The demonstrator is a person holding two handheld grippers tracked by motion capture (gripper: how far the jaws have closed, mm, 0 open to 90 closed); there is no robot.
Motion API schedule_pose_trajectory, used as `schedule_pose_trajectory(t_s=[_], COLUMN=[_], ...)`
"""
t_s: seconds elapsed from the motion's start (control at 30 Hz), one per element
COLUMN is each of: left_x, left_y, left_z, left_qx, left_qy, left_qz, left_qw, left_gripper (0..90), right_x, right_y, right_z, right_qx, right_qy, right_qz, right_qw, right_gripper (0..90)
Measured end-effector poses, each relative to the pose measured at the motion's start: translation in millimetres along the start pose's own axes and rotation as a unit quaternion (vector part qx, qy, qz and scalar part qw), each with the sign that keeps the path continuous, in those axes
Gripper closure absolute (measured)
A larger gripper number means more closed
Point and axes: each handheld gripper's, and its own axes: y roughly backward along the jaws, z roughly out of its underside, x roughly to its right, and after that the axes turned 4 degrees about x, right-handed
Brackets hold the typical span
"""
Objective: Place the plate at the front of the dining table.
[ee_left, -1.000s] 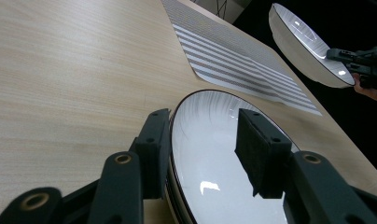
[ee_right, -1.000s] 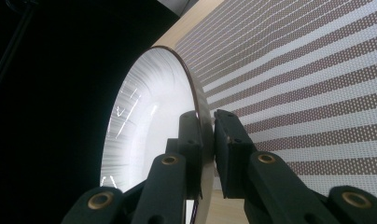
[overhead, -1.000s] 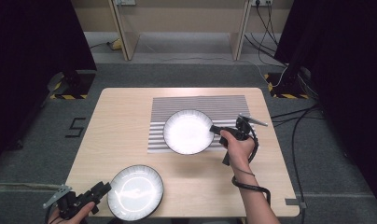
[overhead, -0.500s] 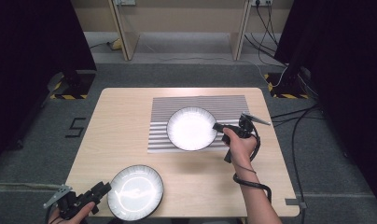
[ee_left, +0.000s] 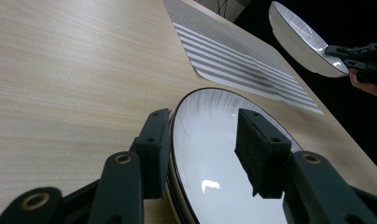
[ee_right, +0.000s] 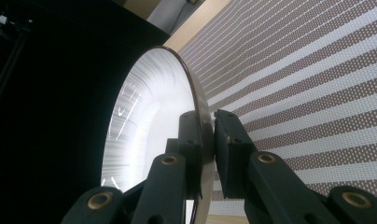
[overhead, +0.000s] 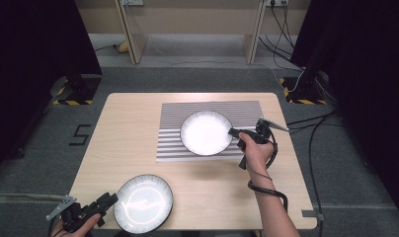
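A white plate with a dark rim hangs tilted over the striped placemat. My right gripper is shut on its right rim; in the right gripper view both pads pinch the edge of this plate. A second white plate, apparently on top of a stack, lies at the table's front left. My left gripper is open astride its left rim. In the left gripper view one jaw stands outside the rim and the other over the plate's inside, with a gap.
The light wooden table stands on a grey floor, with cables lying to its right. Dark curtains stand on both sides and a wooden frame behind. In the left gripper view the lifted plate shows past the placemat.
The right gripper has carried its plate slightly away from me and to the right over the placemat. The left gripper and the front plate have stayed put.
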Motion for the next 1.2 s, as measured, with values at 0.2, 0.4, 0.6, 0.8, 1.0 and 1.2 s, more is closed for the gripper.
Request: schedule_pose_trajectory(t_s=[0.2, 0.4, 0.6, 0.8, 1.0, 1.2], left_x=[-0.3, -0.5, -0.6, -0.6, -0.9, -1.1], left_y=[0.0, -0.1, -0.1, -0.2, -0.5, -0.4], left_z=[0.3, 0.3, 0.3, 0.5, 0.8, 1.0], left_qx=[0.0, 0.0, 0.0, -0.001, -0.002, -0.001], left_qy=[0.0, 0.001, 0.001, 0.001, 0.001, 0.003], left_qz=[0.0, 0.0, 0.0, 0.0, 0.0, -0.001], left_qw=[1.0, 1.0, 1.0, 1.0, 1.0, 1.0], left_gripper=[54.5, 54.6, 54.7, 54.7, 54.8, 54.8], right_x=[1.9, 3.3, 5.9, 8.8, 12.2, 13.9], right_y=[-0.5, -0.4, -1.9, -3.8, -5.7, -8.2], right_z=[-3.8, -8.9, -11.7, -15.2, -17.5, -19.4], right_qx=[0.006, 0.01, 0.017, 0.02, 0.024, 0.026], right_qy=[-0.001, -0.007, -0.009, -0.017, -0.013, -0.021], right_qz=[0.002, 0.005, 0.008, 0.012, 0.017, 0.016], right_qw=[1.0, 0.9999, 0.9998, 0.9996, 0.9995, 0.9993], right_gripper=[81.5, 81.5, 81.5, 81.5, 81.3, 81.4])
